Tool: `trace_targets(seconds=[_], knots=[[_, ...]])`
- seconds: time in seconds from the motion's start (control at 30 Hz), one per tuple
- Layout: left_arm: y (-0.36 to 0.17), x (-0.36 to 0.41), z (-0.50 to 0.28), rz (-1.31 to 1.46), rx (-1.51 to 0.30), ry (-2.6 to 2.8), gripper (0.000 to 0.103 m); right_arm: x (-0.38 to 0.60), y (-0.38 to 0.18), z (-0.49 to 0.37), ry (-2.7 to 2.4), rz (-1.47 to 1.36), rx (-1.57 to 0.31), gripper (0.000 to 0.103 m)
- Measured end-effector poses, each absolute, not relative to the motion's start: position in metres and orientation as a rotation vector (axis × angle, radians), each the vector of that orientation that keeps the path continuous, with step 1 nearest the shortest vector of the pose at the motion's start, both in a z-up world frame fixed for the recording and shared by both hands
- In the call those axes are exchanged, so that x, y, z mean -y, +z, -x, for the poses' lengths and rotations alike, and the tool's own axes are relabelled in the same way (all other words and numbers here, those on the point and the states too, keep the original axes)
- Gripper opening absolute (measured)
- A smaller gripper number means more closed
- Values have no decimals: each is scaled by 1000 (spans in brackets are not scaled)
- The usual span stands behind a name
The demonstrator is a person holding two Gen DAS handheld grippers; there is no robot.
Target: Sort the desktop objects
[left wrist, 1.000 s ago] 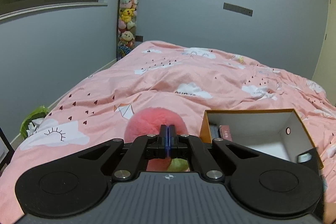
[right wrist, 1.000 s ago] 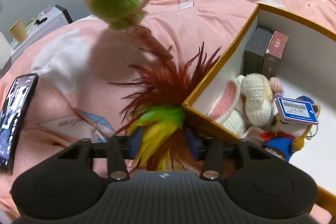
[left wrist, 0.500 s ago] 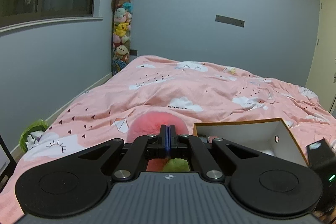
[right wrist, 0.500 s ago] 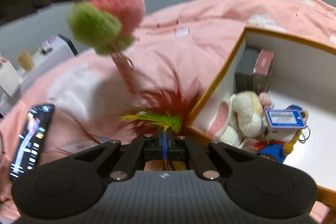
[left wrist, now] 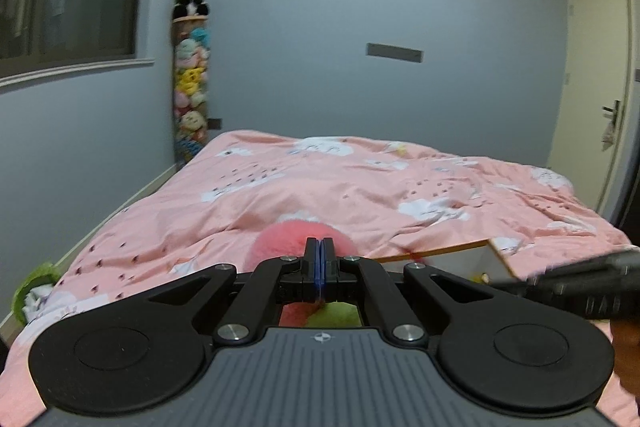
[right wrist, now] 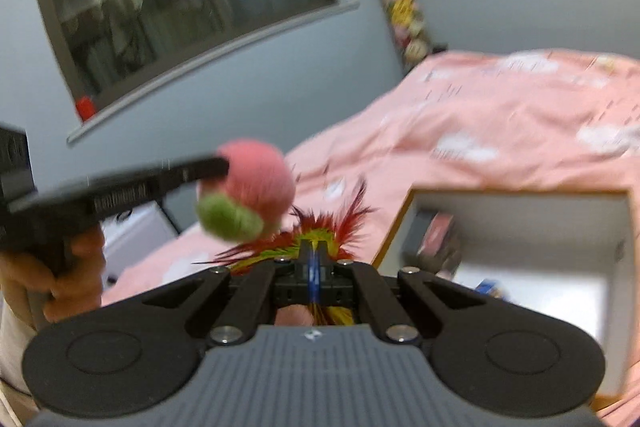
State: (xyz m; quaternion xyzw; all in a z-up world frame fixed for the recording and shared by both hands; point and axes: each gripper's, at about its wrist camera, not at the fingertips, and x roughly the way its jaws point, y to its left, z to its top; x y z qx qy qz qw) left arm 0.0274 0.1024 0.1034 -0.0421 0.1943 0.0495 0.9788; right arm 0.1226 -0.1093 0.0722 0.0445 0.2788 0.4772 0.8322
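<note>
Right wrist view alone shows my left hand (right wrist: 60,267) at the frame's left edge, and how my left claw (right wrist: 218,167) reaches in from there, clenched on the toy's pink pompom (right wrist: 260,179), the green pompom (right wrist: 228,219) just beneath it. My right claw (right wrist: 314,259) is clamped on the toy's red and yellow feathers (right wrist: 320,227), low centre, beside the open box (right wrist: 400,219) on the pink duvet (right wrist: 500,115).

Left wrist view shows my left claw (left wrist: 319,259) pressed together against the pink pompom (left wrist: 280,239), box (left wrist: 460,259) lower right.
</note>
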Motion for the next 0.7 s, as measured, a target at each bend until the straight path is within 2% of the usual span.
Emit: trace_targets(seconds=[0.17,0.7], knots=[[106,-83,-41,83,-382,23,0,136,84,-131,914,-132,-539,0],[63,-27,-95,106,-508,-201,0,200,40,-166,607,-168,-642,0]])
